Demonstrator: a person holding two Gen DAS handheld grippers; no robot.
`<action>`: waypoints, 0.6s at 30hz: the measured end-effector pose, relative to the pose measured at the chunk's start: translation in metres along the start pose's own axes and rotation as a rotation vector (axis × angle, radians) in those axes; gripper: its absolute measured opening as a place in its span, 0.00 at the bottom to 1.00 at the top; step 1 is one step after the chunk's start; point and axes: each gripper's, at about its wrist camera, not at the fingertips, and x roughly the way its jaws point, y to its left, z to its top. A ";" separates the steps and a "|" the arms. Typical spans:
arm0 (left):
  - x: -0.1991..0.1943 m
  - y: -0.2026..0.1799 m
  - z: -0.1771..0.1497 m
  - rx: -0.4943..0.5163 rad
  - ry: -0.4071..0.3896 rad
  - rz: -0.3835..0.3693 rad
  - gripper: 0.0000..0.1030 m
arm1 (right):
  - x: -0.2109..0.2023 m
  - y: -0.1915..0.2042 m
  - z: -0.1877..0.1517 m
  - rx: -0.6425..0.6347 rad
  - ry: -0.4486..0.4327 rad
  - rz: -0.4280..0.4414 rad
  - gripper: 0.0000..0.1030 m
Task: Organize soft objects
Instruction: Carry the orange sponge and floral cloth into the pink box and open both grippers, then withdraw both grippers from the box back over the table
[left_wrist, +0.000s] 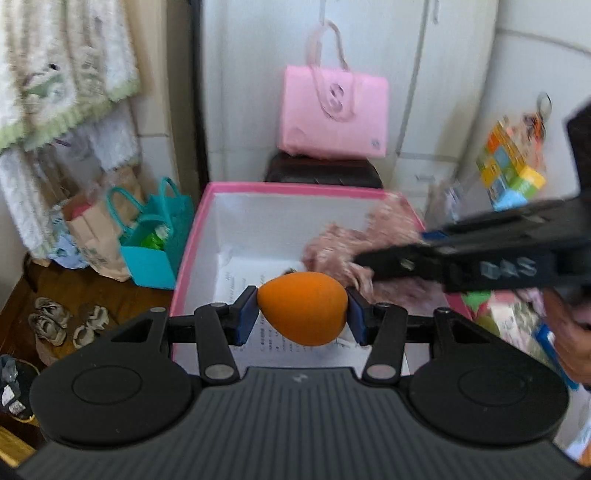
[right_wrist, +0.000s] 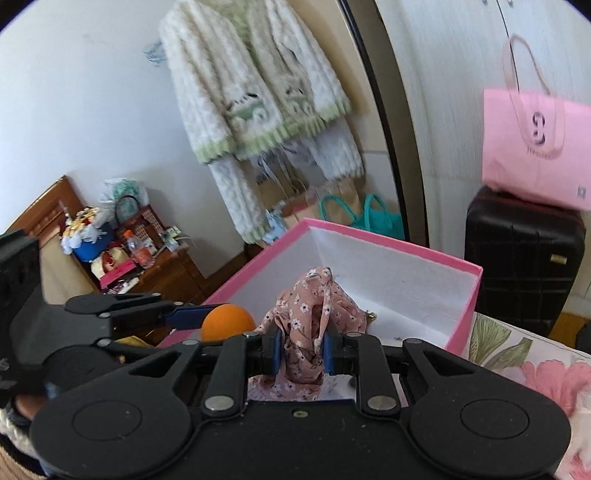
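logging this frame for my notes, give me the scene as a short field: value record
left tool: shut on orange egg-shaped sponge, held over the box
right tool: shut on pink floral fabric, bunched between the pads
container: pink box, open top, white inside
box contents: printed paper on the floor
behind box: black suitcase with pink tote bag on top
beside box: teal bags
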 end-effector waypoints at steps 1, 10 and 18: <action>0.003 0.002 0.002 -0.005 0.011 -0.008 0.48 | 0.007 -0.002 0.002 0.005 0.011 -0.002 0.25; 0.033 0.004 0.010 0.014 0.040 0.041 0.56 | 0.041 -0.017 0.012 0.045 0.037 0.015 0.39; 0.007 -0.001 0.004 0.049 -0.002 0.025 0.73 | 0.001 -0.019 0.004 0.039 -0.020 0.006 0.60</action>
